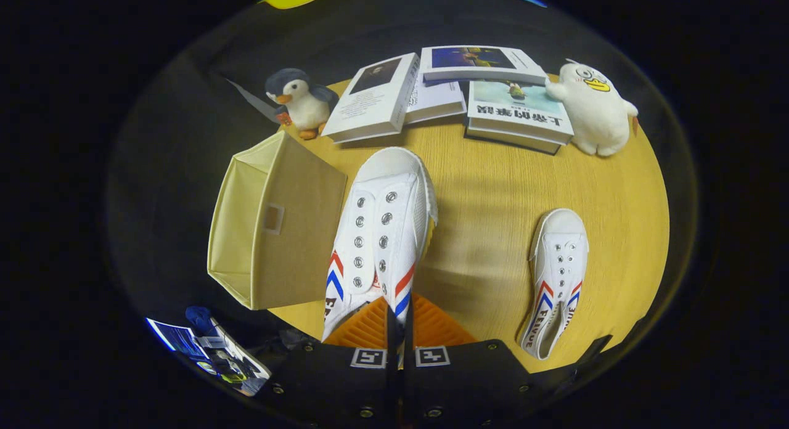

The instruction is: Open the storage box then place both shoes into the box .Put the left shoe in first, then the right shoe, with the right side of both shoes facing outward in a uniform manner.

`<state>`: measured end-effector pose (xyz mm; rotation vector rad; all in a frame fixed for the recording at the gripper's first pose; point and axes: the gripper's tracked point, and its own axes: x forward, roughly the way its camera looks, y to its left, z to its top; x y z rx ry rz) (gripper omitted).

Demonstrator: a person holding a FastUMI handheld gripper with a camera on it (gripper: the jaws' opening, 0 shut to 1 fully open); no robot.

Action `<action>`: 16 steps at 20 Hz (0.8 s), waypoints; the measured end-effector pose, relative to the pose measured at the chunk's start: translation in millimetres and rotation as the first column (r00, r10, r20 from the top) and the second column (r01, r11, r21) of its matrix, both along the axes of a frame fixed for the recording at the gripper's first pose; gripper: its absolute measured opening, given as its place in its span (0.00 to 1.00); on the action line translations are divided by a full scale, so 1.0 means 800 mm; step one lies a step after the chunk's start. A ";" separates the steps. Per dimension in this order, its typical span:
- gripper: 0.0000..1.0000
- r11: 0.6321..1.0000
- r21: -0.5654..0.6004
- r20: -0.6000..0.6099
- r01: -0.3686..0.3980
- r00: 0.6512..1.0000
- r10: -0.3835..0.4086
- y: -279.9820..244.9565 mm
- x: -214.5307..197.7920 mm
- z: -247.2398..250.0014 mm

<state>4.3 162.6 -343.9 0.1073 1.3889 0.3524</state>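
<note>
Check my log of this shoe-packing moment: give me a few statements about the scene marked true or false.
1. The fingers of the gripper are closed on one white shoe and hold it above the table. True.
2. The second shoe is already inside the box. False: it lies flat on the table, off to the right of the held shoe.
3. The beige box stands just left of the held shoe. True.
4. The penguin toy sits on top of the books. False: it stands on the table beside the books, beyond the box.
5. A white duck toy stands beside the stack of books. True.
</note>
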 end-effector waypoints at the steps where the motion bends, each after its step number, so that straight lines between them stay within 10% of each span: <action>1: 0.03 1.000 0.002 0.014 -0.011 1.000 0.011 0.005 0.003 0.010; 16: 0.03 0.966 0.135 0.088 -0.218 0.974 0.208 0.175 0.041 0.094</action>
